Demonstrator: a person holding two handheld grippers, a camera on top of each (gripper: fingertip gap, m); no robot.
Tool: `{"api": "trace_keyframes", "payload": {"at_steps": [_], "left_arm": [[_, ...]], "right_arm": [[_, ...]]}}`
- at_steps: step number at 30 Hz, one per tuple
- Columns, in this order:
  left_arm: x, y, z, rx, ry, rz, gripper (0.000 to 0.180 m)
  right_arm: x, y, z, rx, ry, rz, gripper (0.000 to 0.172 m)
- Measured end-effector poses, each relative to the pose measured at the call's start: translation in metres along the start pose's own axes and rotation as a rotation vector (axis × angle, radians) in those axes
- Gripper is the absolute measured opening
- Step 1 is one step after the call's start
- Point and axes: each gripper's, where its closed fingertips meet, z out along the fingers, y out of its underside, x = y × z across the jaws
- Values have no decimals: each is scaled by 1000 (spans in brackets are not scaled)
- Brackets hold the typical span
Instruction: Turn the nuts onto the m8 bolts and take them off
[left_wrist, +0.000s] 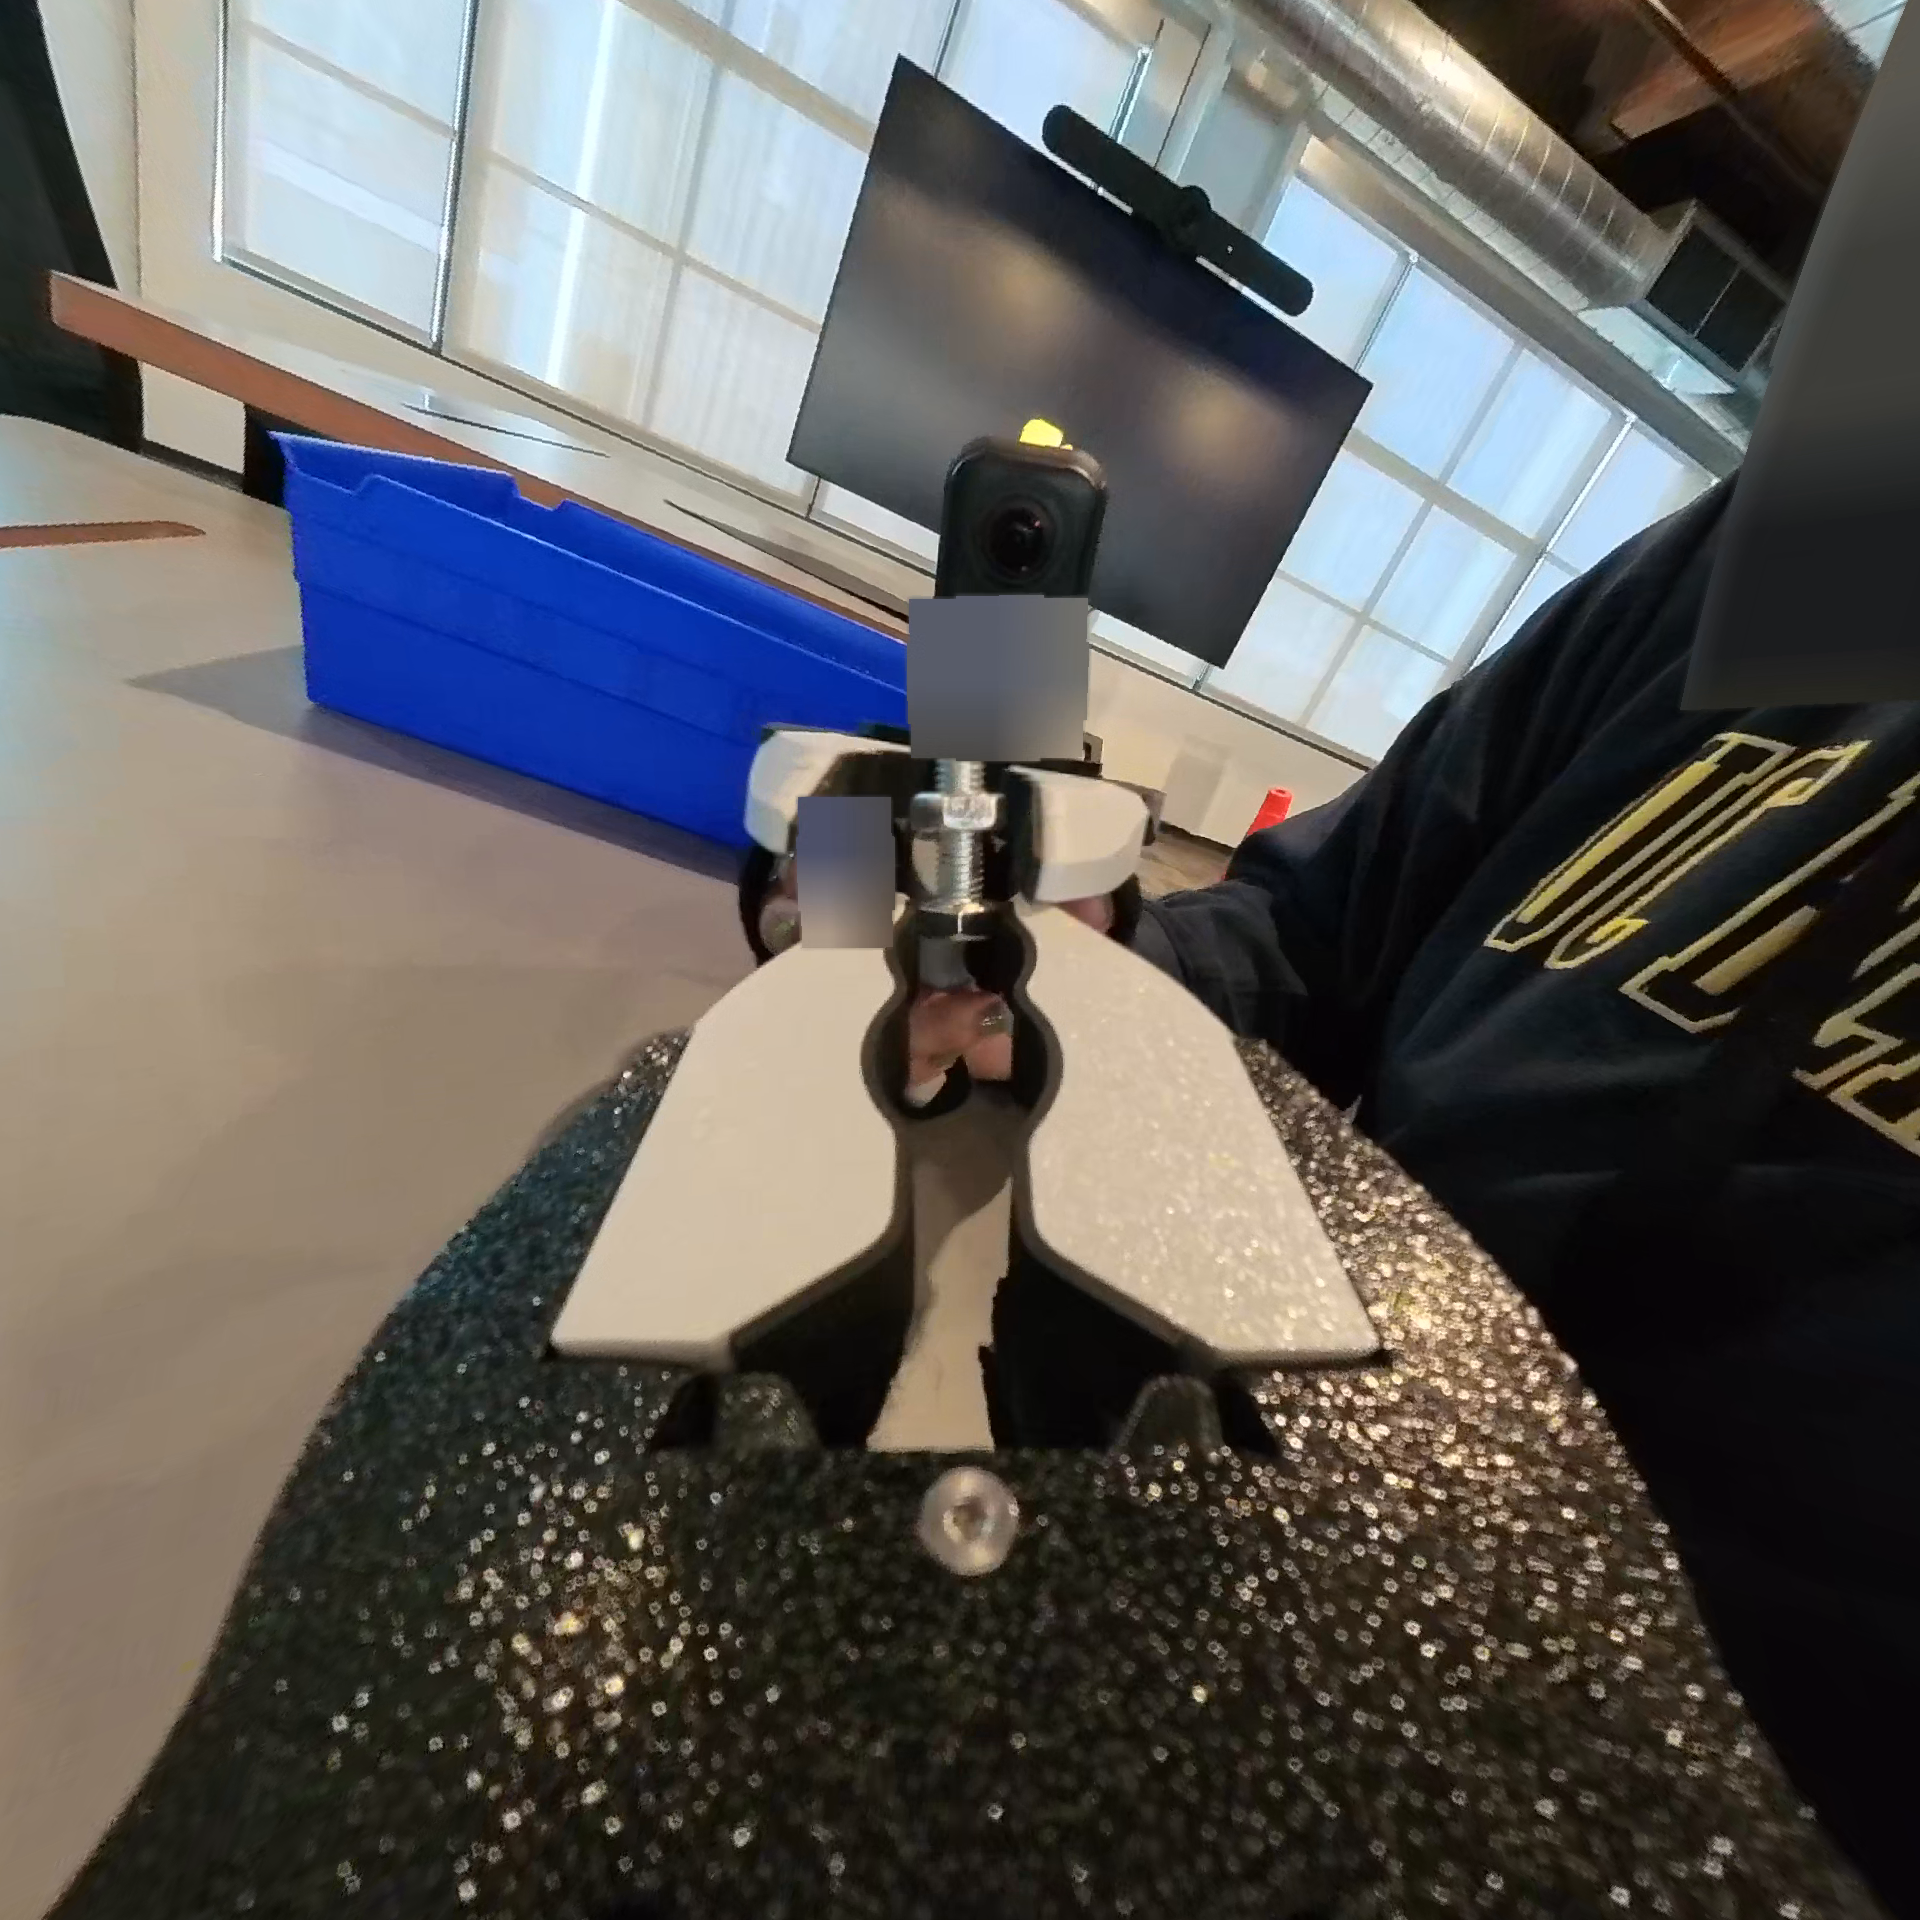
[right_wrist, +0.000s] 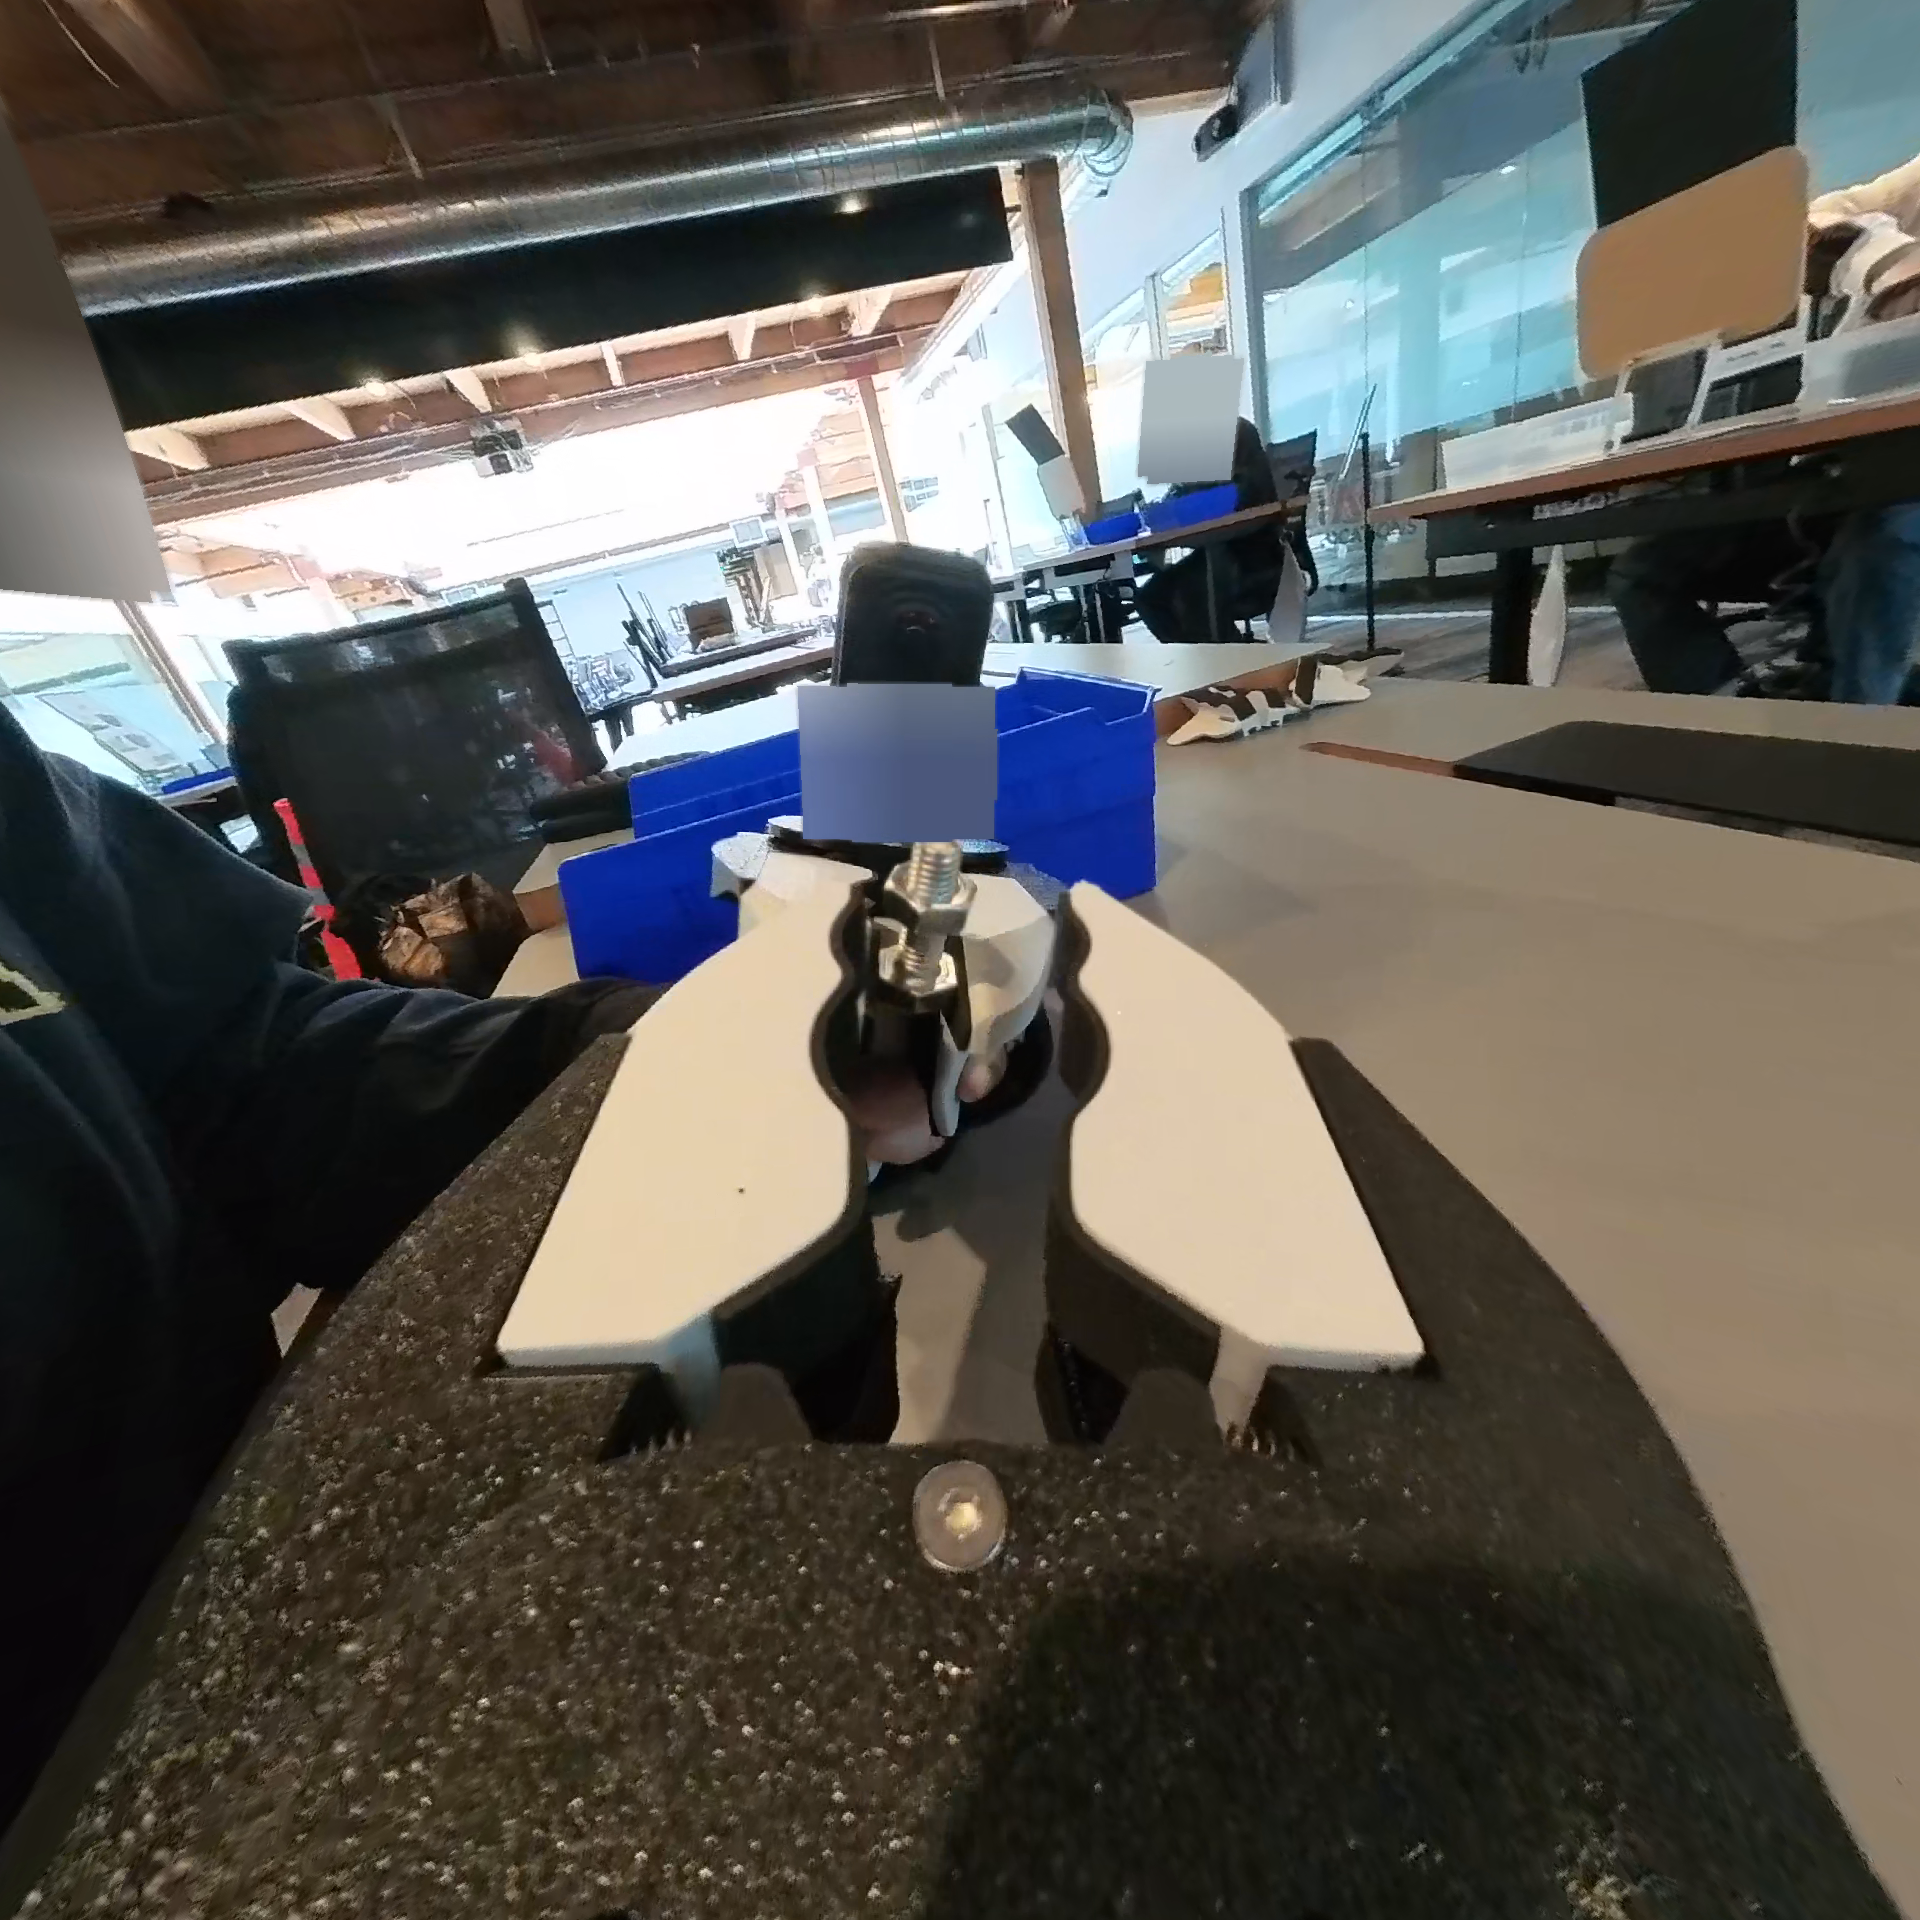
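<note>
**Steel bolt clamped by its head, nut flanked but not yet gripped**

Left wrist view: the left gripper (left_wrist: 958, 935) stands narrow, its pads pressed on the hex head of the bolt (left_wrist: 951, 868), which stands upright between the two tools, clear of the grey table (left_wrist: 312, 935). The nut (left_wrist: 951, 810) sits partway up the thread. The right gripper (left_wrist: 925, 831) faces it, one white finger on each side of the nut.

Right wrist view: the right tool's fingers (right_wrist: 1164, 1039) stand wider than the nut, with a clear gap on the right side, so nothing is held.

The steel is likely rigid, smooth and slippery. The nut's opposite flats look the best hold, squarely, since corners or thread would probably slip.
</note>
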Motion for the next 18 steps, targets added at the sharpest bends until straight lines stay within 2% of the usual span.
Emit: {"api": "trace_keyframes", "payload": {"at_steps": [4, 8, 9, 11, 13, 15, 18], "left_arm": [[-1, 0, 0, -2, -3, -1, 14], [1, -1, 0, 6, 9, 2, 14], [1, -1, 0, 9, 12, 14, 19], [-1, -1, 2, 9, -17, 35, 46], [-6, 0, 3, -4, -55, 46, 63], [-12, 0, 2, -9, -103, 60, 70], [-18, -1, -1, -16, -169, 101, 69]], "right_arm": [[-5, 0, -1, -2, -33, -5, 15], [-6, -1, -1, -10, -34, -18, 15], [-5, -1, -1, -10, -31, -23, 14], [-3, -1, -2, -20, -17, -41, 14], [-2, -2, -3, -25, -3, -58, 14], [-1, -5, -4, -28, 10, -76, 14], [0, -19, -11, -31, 53, -113, 14]]}}
